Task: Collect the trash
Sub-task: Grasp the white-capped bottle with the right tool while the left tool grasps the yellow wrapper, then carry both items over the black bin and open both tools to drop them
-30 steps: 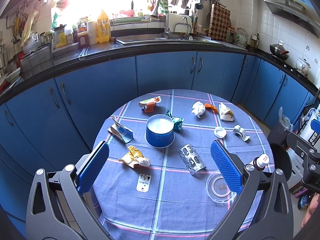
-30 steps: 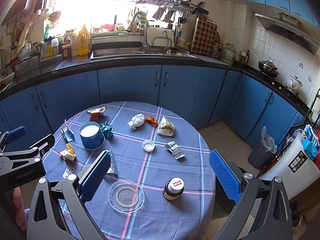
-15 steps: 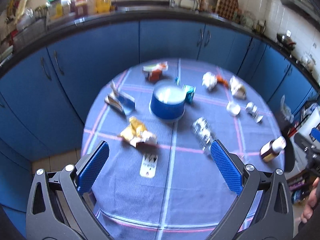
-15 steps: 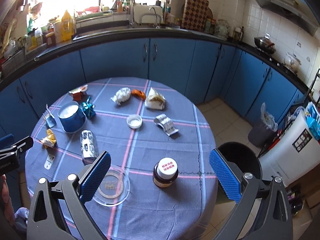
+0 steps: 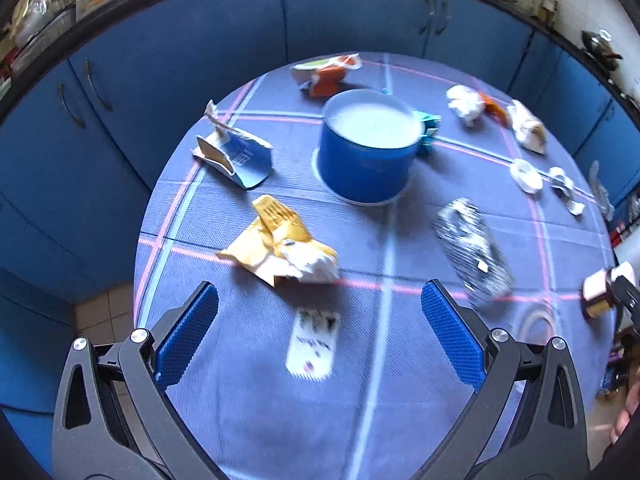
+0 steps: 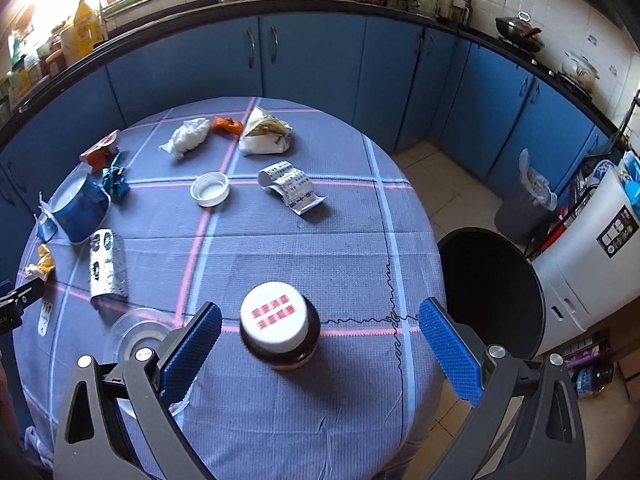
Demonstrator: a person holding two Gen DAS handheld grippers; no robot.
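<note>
Trash lies scattered on a round table with a blue checked cloth (image 5: 384, 400). My left gripper (image 5: 320, 336) is open above a small white label card (image 5: 311, 344), just short of a crumpled yellow wrapper (image 5: 280, 248). My right gripper (image 6: 320, 348) is open, with a brown bottle with a white cap (image 6: 280, 330) between its fingers, nearer the left one. A black bin (image 6: 492, 292) stands on the floor right of the table. A silver crushed wrapper (image 5: 472, 248) lies right of the yellow one.
A blue tub (image 5: 368, 148), a torn blue carton (image 5: 236, 156), white tissue (image 6: 188, 138), a white lid (image 6: 210, 189), a pill strip (image 6: 292, 186) and a clear plastic lid (image 6: 136, 336) lie on the table. Blue cabinets curve behind. A lined grey bin (image 6: 524, 200) stands further right.
Both grippers have moved down and forward towards the table. The label card now lies between the left fingers and the brown bottle between the right fingers.
</note>
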